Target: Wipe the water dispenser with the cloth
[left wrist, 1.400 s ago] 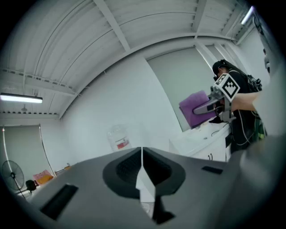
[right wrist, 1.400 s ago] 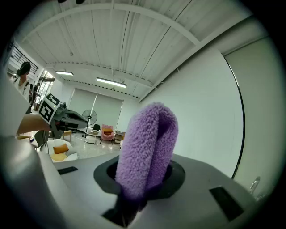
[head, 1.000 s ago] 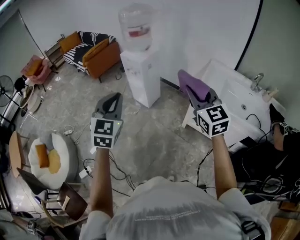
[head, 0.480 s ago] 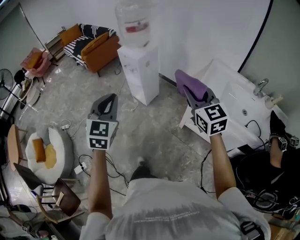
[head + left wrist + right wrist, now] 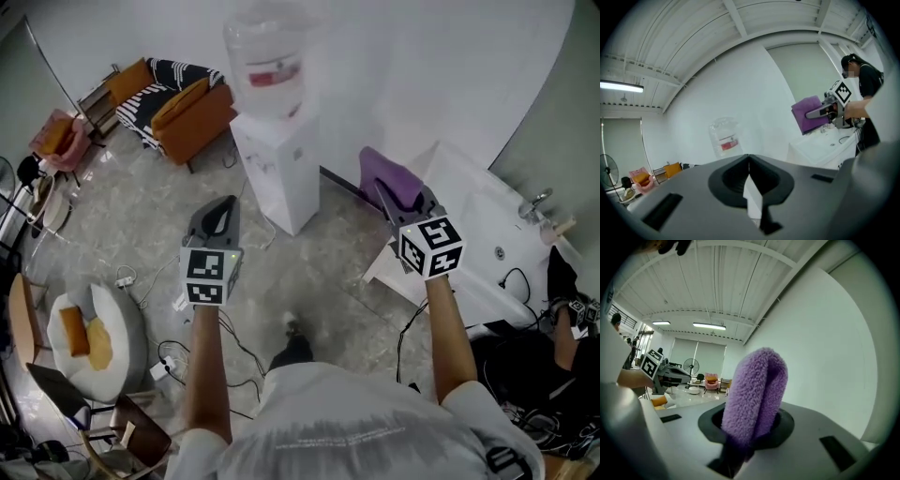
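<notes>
A white water dispenser [image 5: 277, 169] with a clear bottle [image 5: 267, 61] on top stands against the far wall; its bottle [image 5: 724, 138] also shows in the left gripper view. My right gripper [image 5: 401, 195] is shut on a folded purple cloth [image 5: 389, 178], held in the air to the right of the dispenser. The cloth [image 5: 754, 394] sticks up between the jaws in the right gripper view. My left gripper [image 5: 220, 208] hangs in front of the dispenser, jaws together and empty. Neither gripper touches the dispenser.
A white sink unit [image 5: 487, 234] with a tap stands at the right. An orange and striped sofa [image 5: 173, 108] sits back left. Cables [image 5: 234, 337] and a power strip lie on the marble floor. A round white seat [image 5: 89, 323] is at the left; another person [image 5: 572, 309] at the right edge.
I have stepped a little closer to the dispenser. Both grippers have drifted slightly lower and rightward in view; the cloth stays gripped.
</notes>
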The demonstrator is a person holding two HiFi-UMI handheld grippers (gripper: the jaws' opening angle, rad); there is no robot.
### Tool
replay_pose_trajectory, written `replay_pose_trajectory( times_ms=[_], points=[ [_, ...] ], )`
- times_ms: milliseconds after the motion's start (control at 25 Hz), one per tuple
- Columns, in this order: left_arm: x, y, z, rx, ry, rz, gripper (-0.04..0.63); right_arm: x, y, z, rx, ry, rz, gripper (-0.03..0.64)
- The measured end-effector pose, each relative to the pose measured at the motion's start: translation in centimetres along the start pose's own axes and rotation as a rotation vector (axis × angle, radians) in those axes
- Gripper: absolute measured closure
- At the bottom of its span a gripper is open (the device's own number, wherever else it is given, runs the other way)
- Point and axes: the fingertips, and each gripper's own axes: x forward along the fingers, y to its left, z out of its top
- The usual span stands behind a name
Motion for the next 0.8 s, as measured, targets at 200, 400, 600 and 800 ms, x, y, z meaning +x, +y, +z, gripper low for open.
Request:
replay_pose_trajectory(
  times_ms=[200, 400, 600, 800],
  points=[
    [6.5, 5.3, 1.0, -0.003, -0.024, -0.042, 0.578, 7.3, -2.5, 1.6, 0.028, 0.0, -0.02, 0.537],
    [11.3, 9.5, 0.8, -0.034, -0.061, -0.072, 0.578, 14.1, -3.5, 1.2, -0.008, 0.033, -0.023, 0.537],
    [16.1, 12.9, -1.1, -0.053, -0.047, -0.083, 0.578, 19.8, -4.5, 0.1, -0.006, 0.073, -0.058, 0.535],
    [20.0, 15.4, -2.8, -0.055, -0.033, -0.071, 0.577, 23.5, -5.5, -1.4, -0.003, 0.103, -0.104, 0.532]
  ],
)
